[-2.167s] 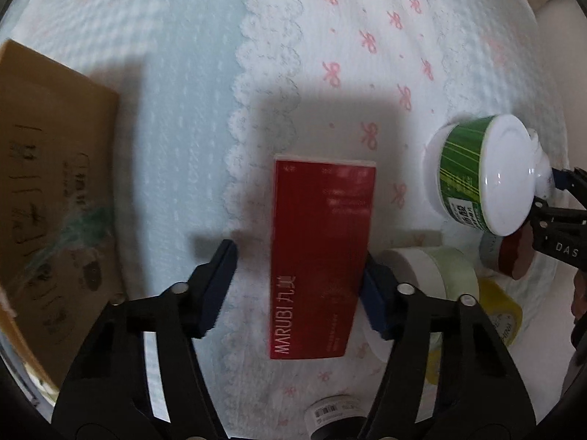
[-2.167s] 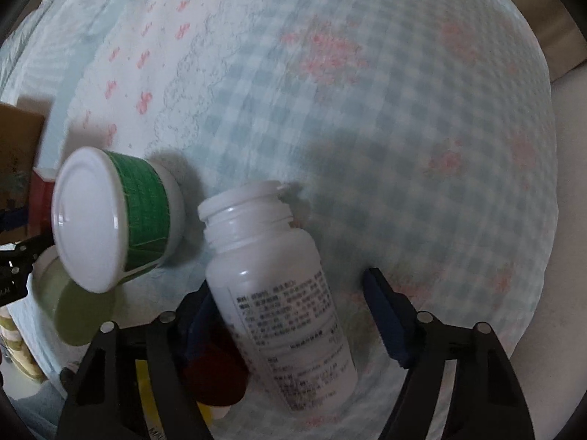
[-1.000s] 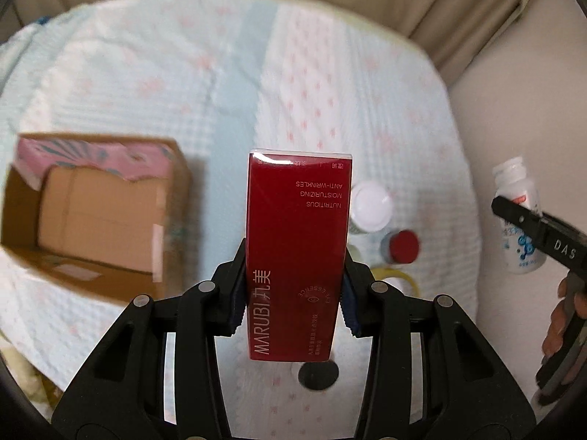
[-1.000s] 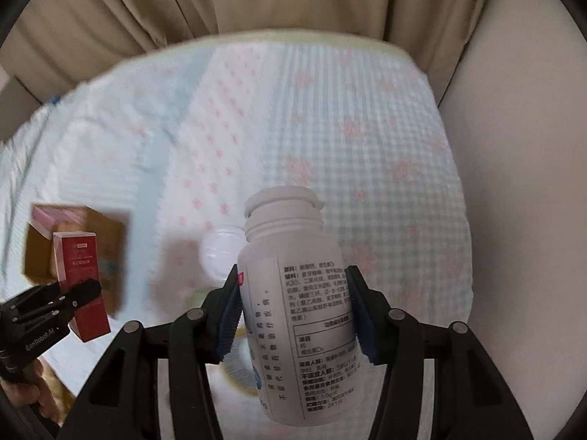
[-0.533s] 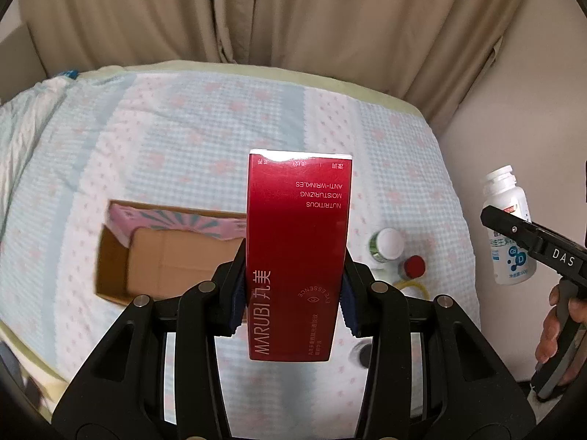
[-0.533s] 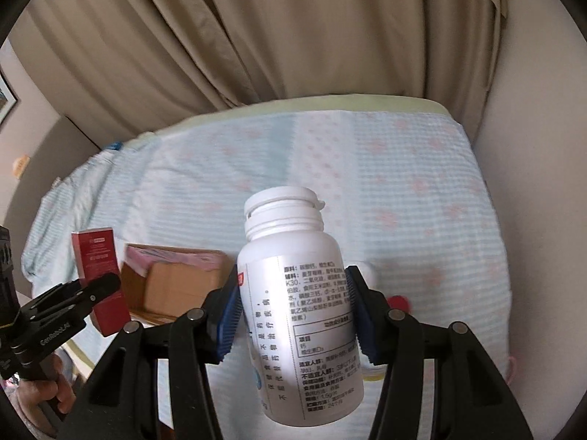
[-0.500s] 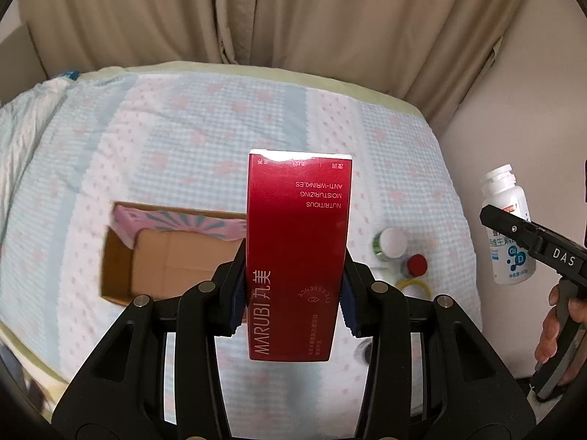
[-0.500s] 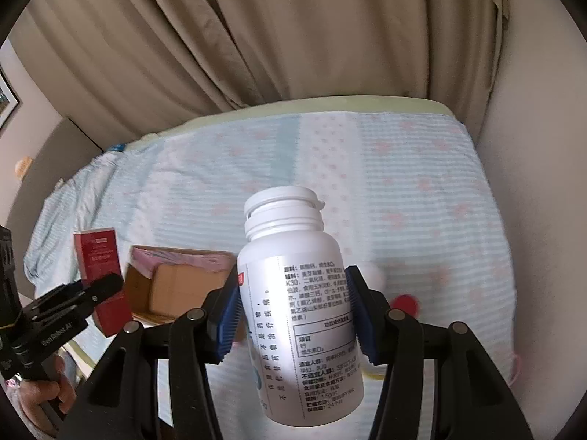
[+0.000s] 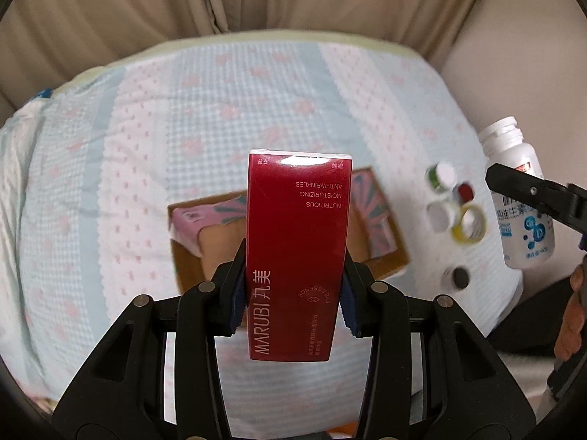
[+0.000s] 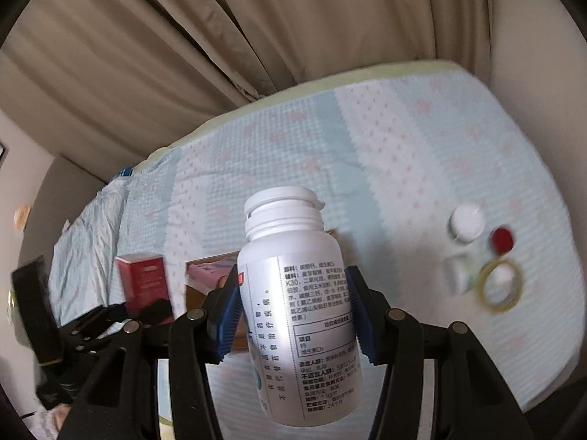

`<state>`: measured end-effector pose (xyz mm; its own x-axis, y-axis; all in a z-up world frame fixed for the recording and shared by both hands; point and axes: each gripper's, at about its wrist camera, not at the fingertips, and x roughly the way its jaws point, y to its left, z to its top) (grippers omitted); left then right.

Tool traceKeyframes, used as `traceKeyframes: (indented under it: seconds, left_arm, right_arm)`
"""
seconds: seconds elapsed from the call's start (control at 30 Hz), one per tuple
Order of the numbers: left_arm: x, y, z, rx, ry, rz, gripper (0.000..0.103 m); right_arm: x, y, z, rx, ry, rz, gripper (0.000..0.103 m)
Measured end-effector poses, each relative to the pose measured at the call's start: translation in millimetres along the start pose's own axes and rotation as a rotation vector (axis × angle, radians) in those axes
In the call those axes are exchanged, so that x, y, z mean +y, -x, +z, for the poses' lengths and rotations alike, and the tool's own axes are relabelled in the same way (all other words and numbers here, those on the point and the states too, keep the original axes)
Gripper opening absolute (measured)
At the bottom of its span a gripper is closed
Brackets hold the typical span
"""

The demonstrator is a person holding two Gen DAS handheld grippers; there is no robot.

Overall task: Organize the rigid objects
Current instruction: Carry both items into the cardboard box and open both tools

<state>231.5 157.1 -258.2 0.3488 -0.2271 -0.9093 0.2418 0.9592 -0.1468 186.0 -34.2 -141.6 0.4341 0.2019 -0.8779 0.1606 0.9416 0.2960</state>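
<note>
The left gripper (image 9: 293, 293) is clamped on a red MARUBI carton (image 9: 297, 253), both blue pads pressed against its long sides, the carton raised clear above the bed (image 9: 110, 168) with its far end pointing toward 12 o'clock. Directly behind it lies an open cardboard box (image 9: 396, 256) with pink patterned flaps, its walls showing at 9 and 3 o'clock of the carton.

The right gripper (image 10: 293, 311) is closed on a white pill bottle (image 10: 297, 311), pads squeezing the labelled body, cap tilted toward 12 o'clock, held in the air over the bed.

At 2 o'clock in the left wrist view a cluster sits near the bed's right edge: a green jar with white lid (image 9: 442, 176), a red-capped jar (image 9: 465, 191), a white tub (image 9: 438, 217) and a yellow tape roll (image 9: 471, 224), close together, some touching. A black-capped jar (image 9: 456, 278) stands apart nearer the bed's near edge.

From 9 to 12 o'clock the checked bedspread (image 9: 238, 110) lies open up to the beige curtain (image 9: 256, 0). Between the box and the cluster runs a narrow bare strip.
</note>
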Motion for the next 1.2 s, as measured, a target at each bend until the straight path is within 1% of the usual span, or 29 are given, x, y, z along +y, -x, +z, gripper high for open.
traceKeyframes:
  seconds: [0.13,0.27,0.37,0.53,0.67,0.73,0.87,0.97,1.03,1.07,1.1,1.13,1.17,1.2]
  left_arm:
    - [23.1,-33.9,1.3,0.057,-0.037,0.003,0.038]
    - [35.4,-79.0,0.7,0.12,-0.077,0.011,0.038]
    - [39.7,-110.3,-2.2,0.167,-0.093,0.015,0.038]
    - [39.7,-163.0,-9.0,0.249,-0.122,0.023,0.038]
    - [35.3,-196.4,-16.2,0.3,-0.153,0.032,0.038]
    - [33.4,-208.0,-19.2,0.321,-0.171,0.034,0.038]
    - [31.1,-217.5,-21.6,0.339,-0.206,0.042,0.038]
    - [28.8,-218.7,-20.6,0.341,-0.231,0.047,0.038]
    - [25.2,-215.6,-19.8,0.323,-0.257,0.048,0.04]
    - [24.0,-214.2,-18.9,0.322,-0.27,0.042,0.044]
    - [22.6,-212.4,-18.8,0.32,-0.277,0.036,0.075]
    - [21.4,-210.2,-19.1,0.317,-0.284,0.029,0.099]
    - [19.7,-206.8,-20.1,0.305,-0.293,0.02,0.103]
    - [20.3,-204.9,-20.7,0.303,-0.297,0.016,0.103]
  right_arm:
    - [25.5,-34.5,-17.5,0.036,-0.02,-0.003,0.049]
    - [34.8,-74.7,-29.7,0.074,-0.069,0.002,0.049]
    - [30.1,-109.5,-36.2,0.113,-0.119,0.009,0.049]
    - [14.6,-165.3,-44.5,0.176,-0.198,-0.007,0.049]
    - [0.3,-203.0,-51.5,0.225,-0.232,-0.024,0.049]
    - [-4.5,-215.8,-54.0,0.245,-0.239,-0.03,0.049]
    - [-9.3,-232.9,-55.9,0.282,-0.242,-0.04,0.049]
    - [-12.4,-239.7,-54.1,0.291,-0.254,-0.031,0.05]
    - [-12.9,-243.6,-50.8,0.296,-0.265,-0.017,0.051]
    - [-13.2,-244.7,-50.2,0.289,-0.262,-0.015,0.051]
    - [-9.7,-246.0,-47.3,0.273,-0.253,-0.015,0.054]
    - [-8.2,-246.6,-44.6,0.27,-0.241,-0.03,0.06]
    - [-6.9,-247.3,-45.1,0.281,-0.237,-0.036,0.087]
    - [-7.3,-249.8,-45.0,0.307,-0.242,-0.031,0.103]
